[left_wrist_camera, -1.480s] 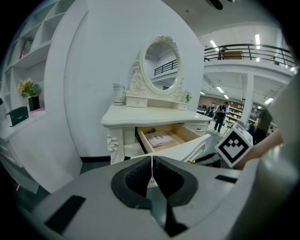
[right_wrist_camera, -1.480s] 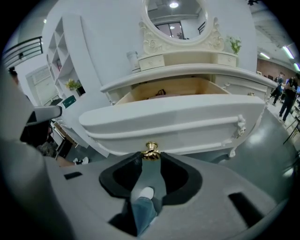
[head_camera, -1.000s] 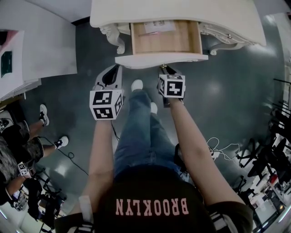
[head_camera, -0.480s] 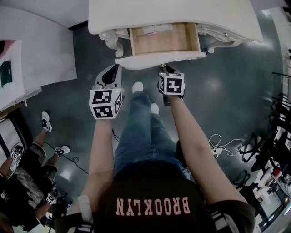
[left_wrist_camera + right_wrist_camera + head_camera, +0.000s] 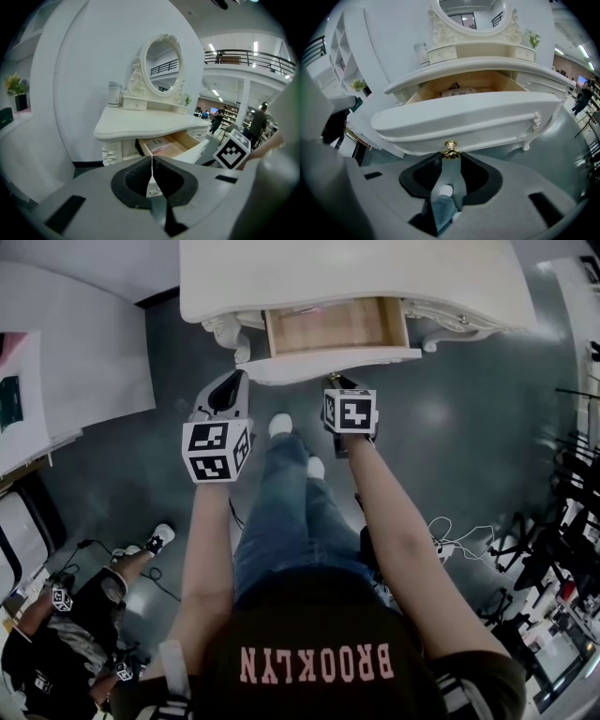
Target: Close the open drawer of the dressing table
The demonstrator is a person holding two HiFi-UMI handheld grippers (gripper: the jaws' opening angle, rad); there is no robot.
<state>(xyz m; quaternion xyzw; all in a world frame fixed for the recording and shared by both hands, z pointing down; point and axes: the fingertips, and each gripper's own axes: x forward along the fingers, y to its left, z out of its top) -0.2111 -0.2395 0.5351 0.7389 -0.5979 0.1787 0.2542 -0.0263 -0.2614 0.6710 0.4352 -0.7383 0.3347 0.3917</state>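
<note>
Wood-lined drawer (image 5: 333, 326) of the cream dressing table (image 5: 347, 273) isn't shut yet. In the head view it juts out from under the tabletop toward the person, much of the tray exposed, with a paper booklet (image 5: 459, 92) lying at the back. The curved drawer front (image 5: 464, 117) stands well clear of the table frame, so my read is that a good part of the push-in travel is left. Right gripper (image 5: 450, 158) is on the job: jaws part-spread, tips either side of the brass knob (image 5: 450, 148) at the centre of the front. Its pads look to be pinching the knob, nothing else between them. Left gripper (image 5: 152, 164) is idle, jaws pressed together and empty. It hangs near the drawer's left end without touching it, aimed at the table and its oval mirror (image 5: 161, 63). Remaining step as I judge it: straight push on the knob until the front sits flush.
</note>
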